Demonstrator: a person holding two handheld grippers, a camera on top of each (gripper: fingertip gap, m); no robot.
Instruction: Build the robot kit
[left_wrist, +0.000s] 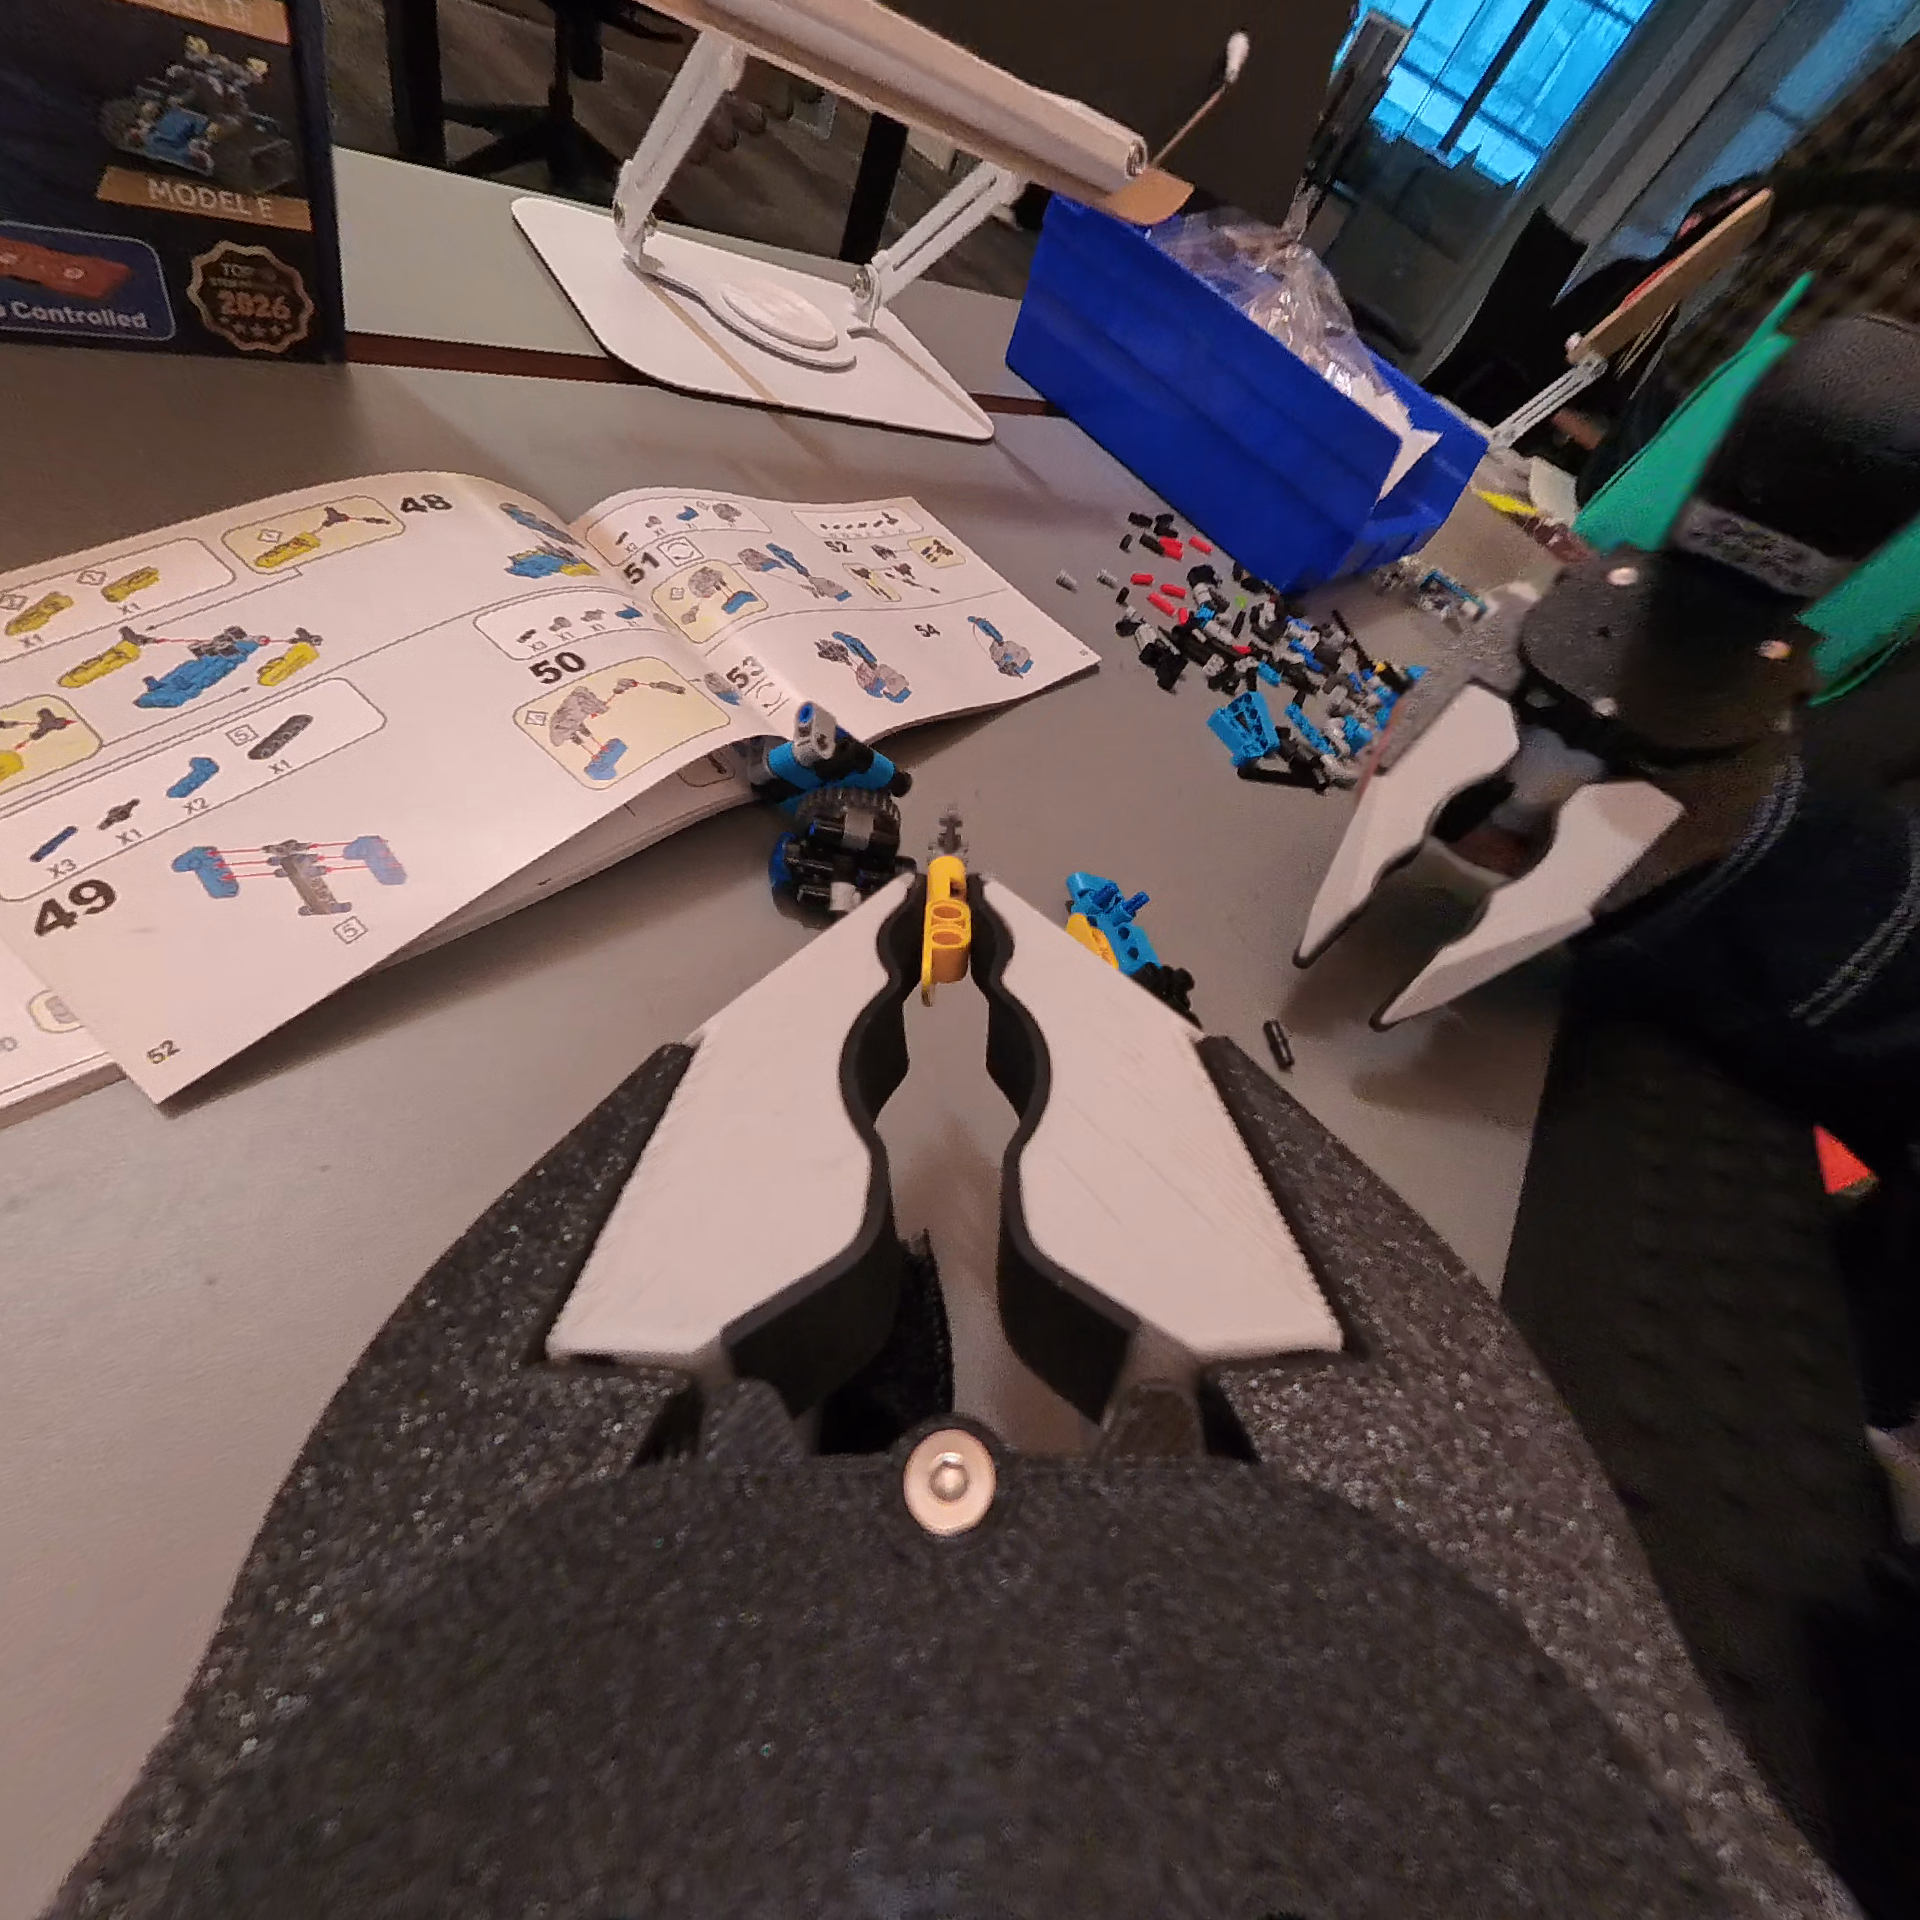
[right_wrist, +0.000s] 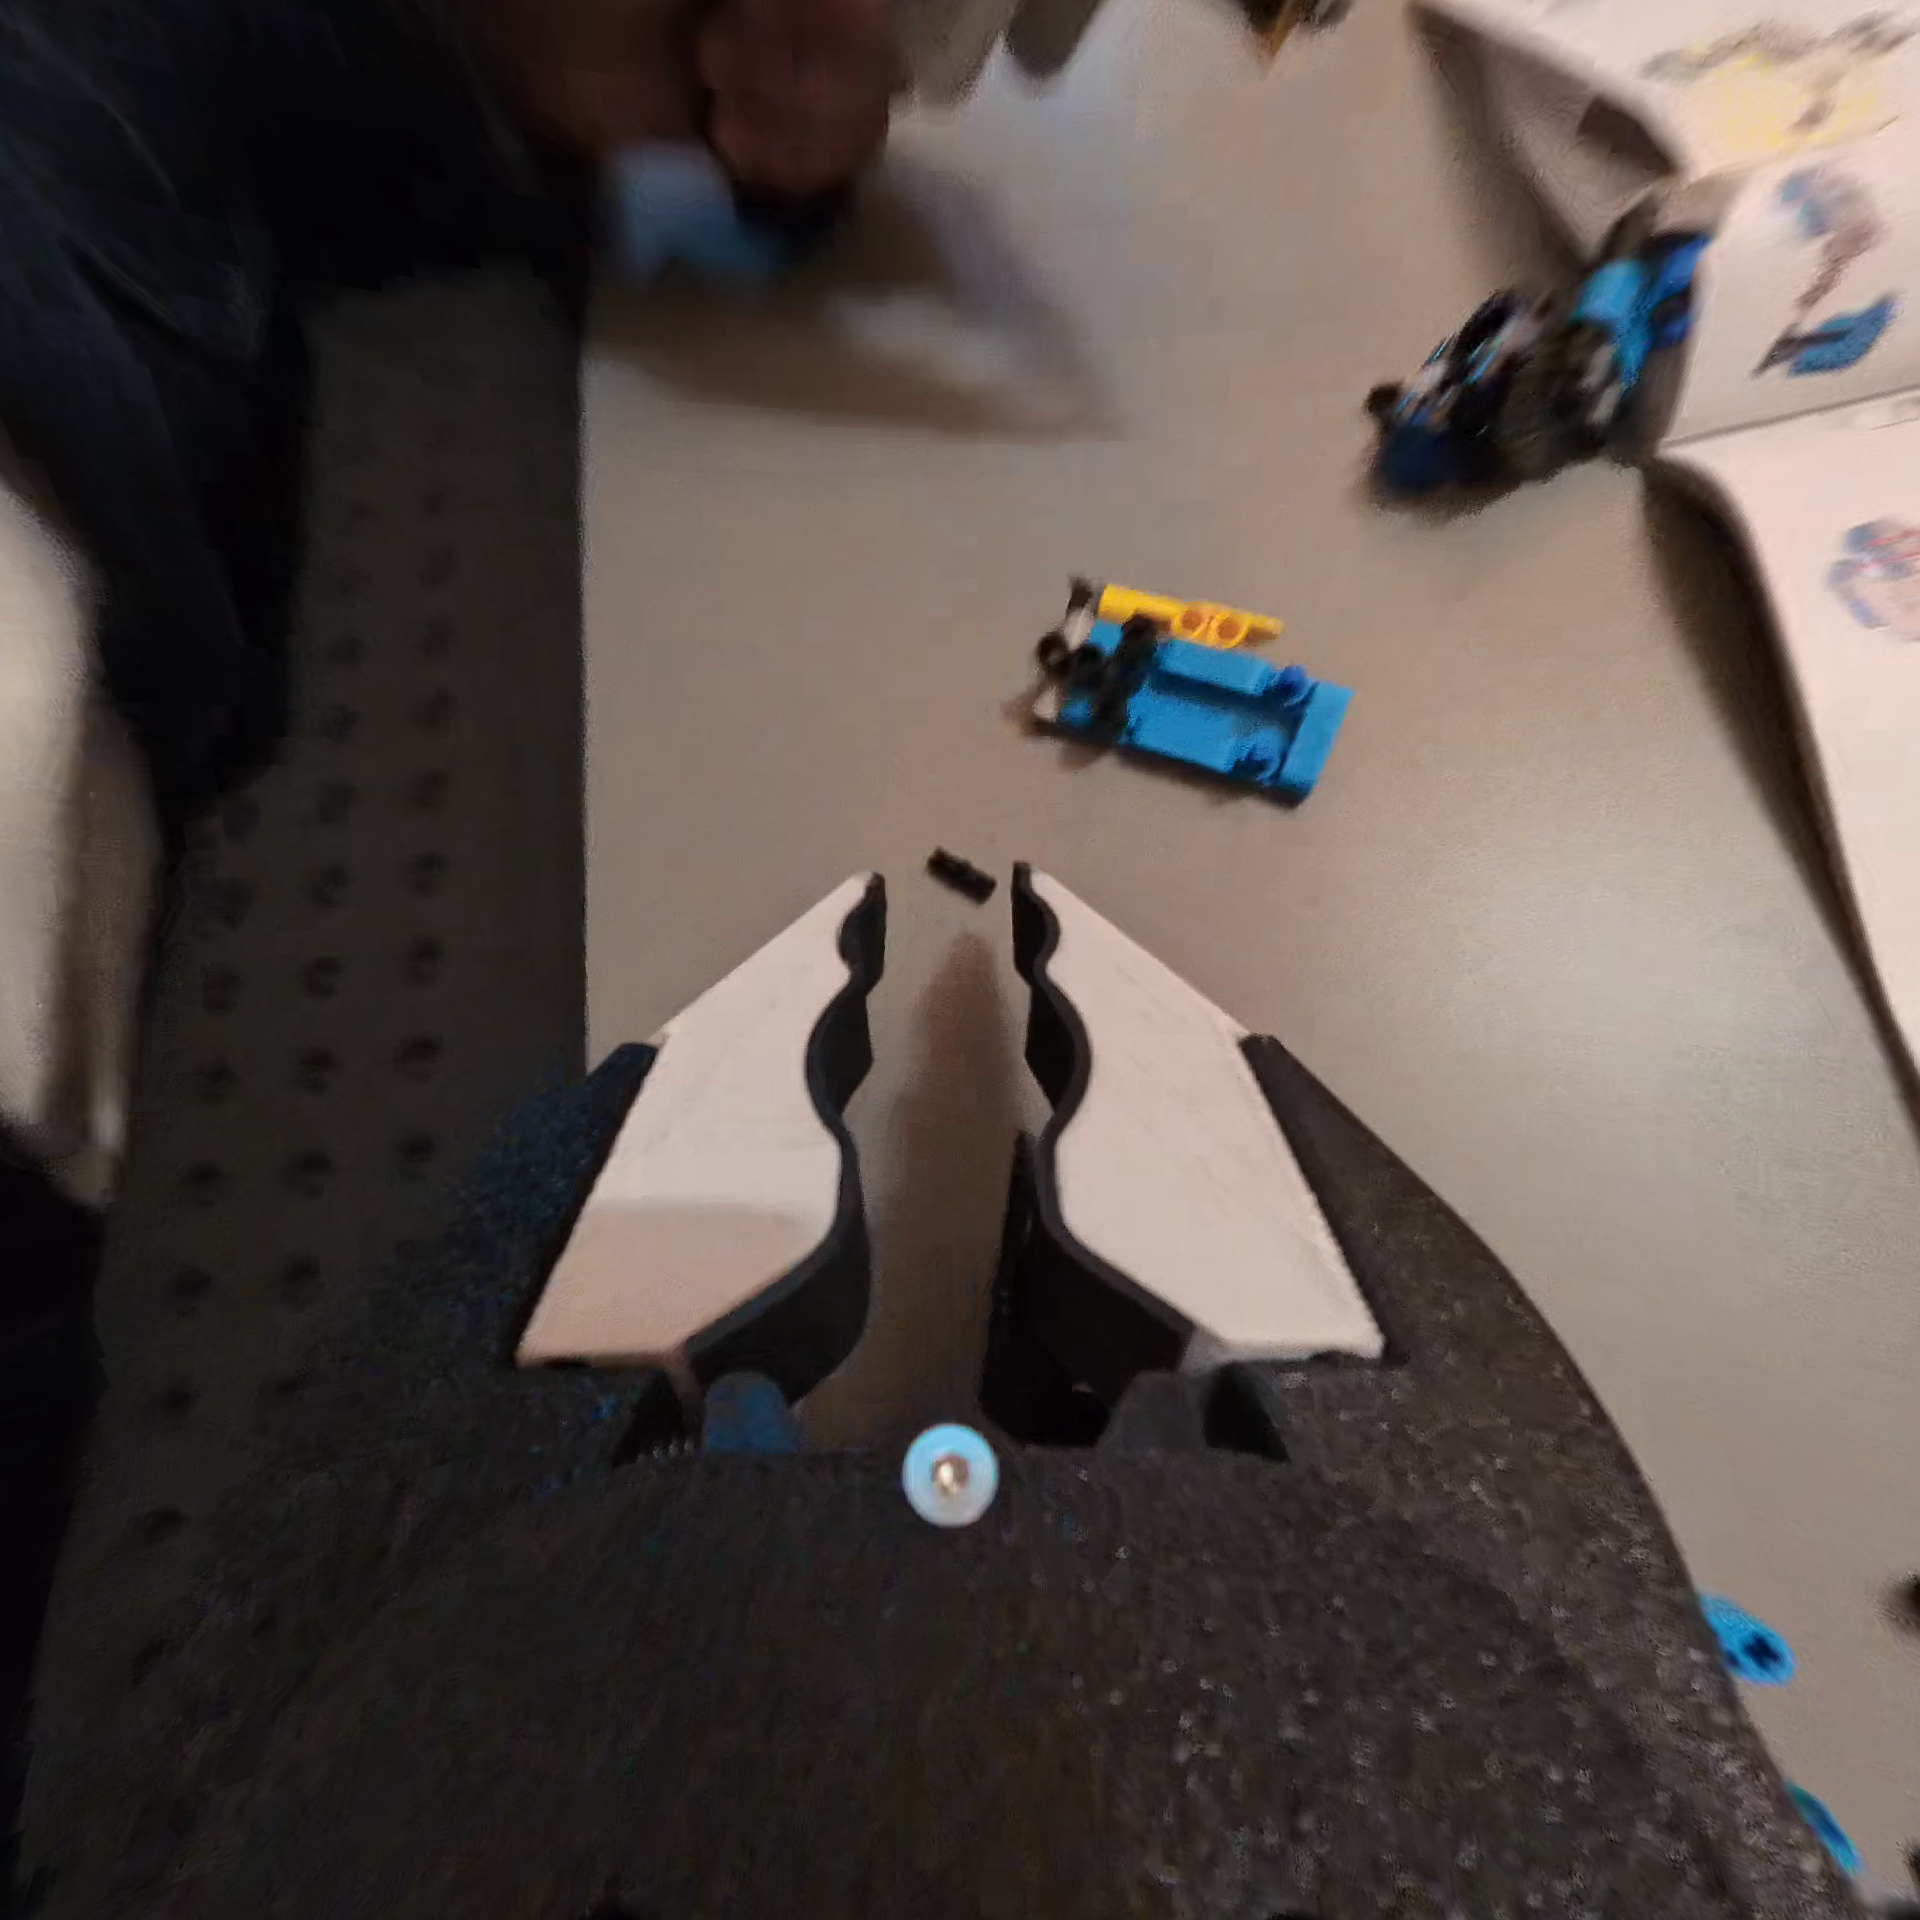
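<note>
- Left wrist view shows the left hand-held gripper clenched on a yellow beam piece, a holed building-toy beam that stands upright between the tips, lifted off the counter.
- Just beyond those tips sits a partly built blue and black assembly with a gear wheel, resting against the edge of the open instruction booklet.
- To the right of the tips lies a small blue and yellow sub-assembly; a lone black pin lies a little nearer the camera.
- Right wrist view shows the right hand-held gripper released, its jaws apart and empty, low over the counter with the black pin lying just ahead of the gap between the tips.
- Further off in that view is the blue and yellow sub-assembly, well apart from the tips; the picture is blurred, so finer detail is unclear.
- A heap of loose parts is spread beside a blue bin holding clear plastic bags, with a white stand and a printed box behind.
- As a judgement of progress: some pieces are already joined into two small builds, one beam is in hand, and many loose parts are unused.
</note>
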